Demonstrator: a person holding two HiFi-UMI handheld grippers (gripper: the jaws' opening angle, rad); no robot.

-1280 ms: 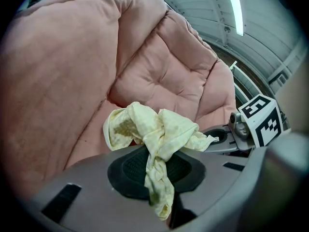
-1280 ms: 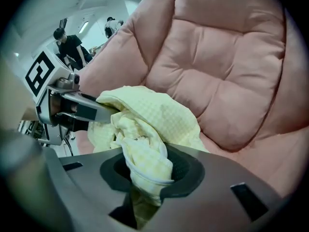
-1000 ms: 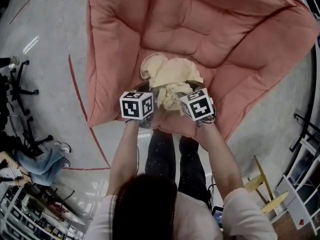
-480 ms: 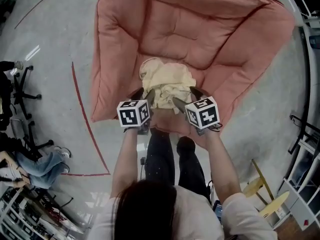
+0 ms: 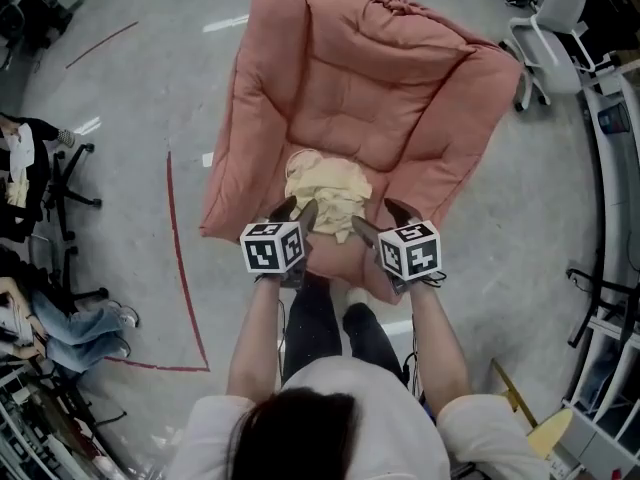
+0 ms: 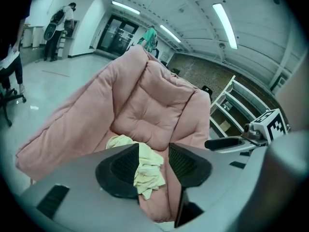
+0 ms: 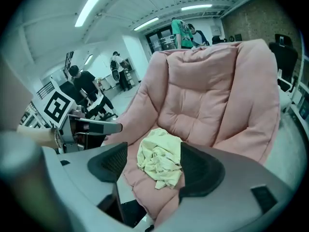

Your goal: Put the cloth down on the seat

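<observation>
1. Seeing crumpled pale-yellow cloth point(image 5: 327, 190) lying loose on front of the padded pink armchair seat point(image 5: 370, 98).
2. My L gripper point(image 5: 297, 210) & R gripper point(image 5: 377, 215): fingers just opened, wide apart, empty, clear of cloth.

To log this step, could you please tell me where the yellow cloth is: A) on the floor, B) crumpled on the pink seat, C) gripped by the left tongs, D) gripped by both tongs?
B: the cloth lies crumpled on the seat; the left tongs and right tongs stand open, off it.

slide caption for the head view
Left gripper and right gripper, jaws just opened, empty, clear of yellow cloth on pink seat
</observation>
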